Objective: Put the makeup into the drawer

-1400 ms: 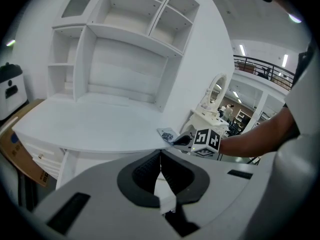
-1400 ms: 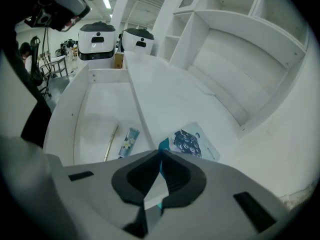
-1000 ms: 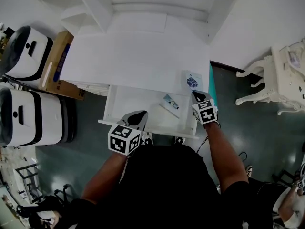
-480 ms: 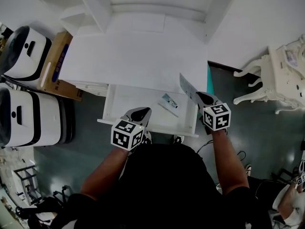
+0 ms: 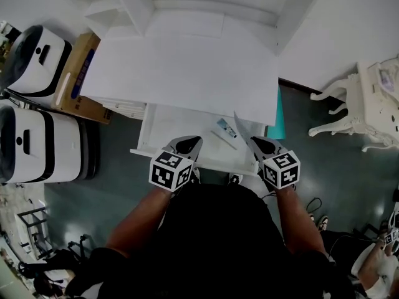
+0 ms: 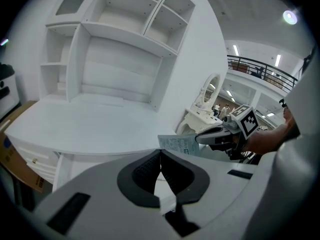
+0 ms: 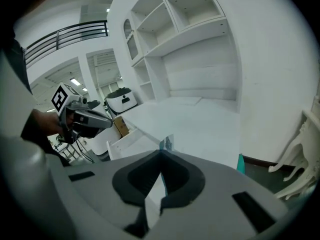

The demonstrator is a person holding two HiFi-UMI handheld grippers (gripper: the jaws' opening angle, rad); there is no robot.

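Note:
The white desk [image 5: 181, 67] has its drawer [image 5: 168, 126] pulled open below the front edge. One small makeup packet [image 5: 226, 129] lies inside the drawer towards the right. My right gripper [image 5: 252, 141] is shut on a flat printed makeup packet [image 5: 240, 124], held edge-up above the drawer's right end. The left gripper view shows that packet [image 6: 177, 144] sticking out of the right gripper [image 6: 200, 139]. In the right gripper view the packet [image 7: 165, 144] stands between the pads. My left gripper [image 5: 190, 143] hovers at the drawer's front, shut on nothing.
Two white machines [image 5: 28, 145] [image 5: 31, 64] and a cardboard box [image 5: 78, 80] stand left of the desk. A white ornate stand [image 5: 368, 104] is at the right and a teal panel [image 5: 278, 120] beside the desk. White shelves [image 5: 212, 5] rise at the desk's back.
The right gripper lifted the flat packet off the desk's front right corner and carried it towards the drawer, turning it from flat to edge-up. The left gripper stayed put.

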